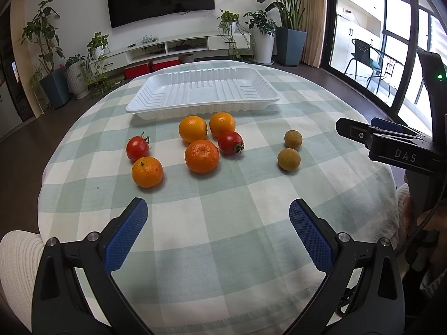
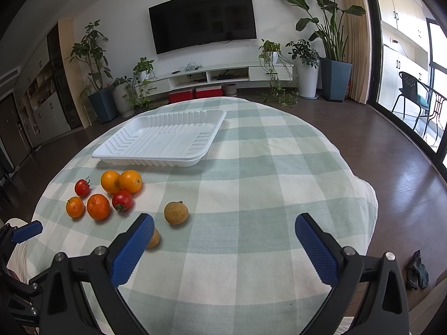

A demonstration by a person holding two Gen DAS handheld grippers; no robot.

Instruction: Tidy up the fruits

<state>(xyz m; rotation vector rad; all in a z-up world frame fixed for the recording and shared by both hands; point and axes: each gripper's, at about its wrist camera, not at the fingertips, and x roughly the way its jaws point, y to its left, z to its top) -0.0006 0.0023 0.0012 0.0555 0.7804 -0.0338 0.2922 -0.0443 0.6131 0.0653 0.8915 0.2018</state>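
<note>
Both tools gaping, left tool point(image 1: 218, 217) and right tool point(image 2: 224, 233); near the tray point(image 1: 156, 105), tomatoes point(image 1: 230, 142) soft: pinch gently across the middle.

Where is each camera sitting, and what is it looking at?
Left wrist: rides the left gripper, low over the near tablecloth, facing the fruit, white tray and TV; its open blue fingers show, plus the right gripper at the right edge.
Right wrist: rides the right gripper, further right, facing the same way; its open fingers show, one half-hiding a brown fruit.
Shared: tray, oranges, tomatoes, TV.
</note>
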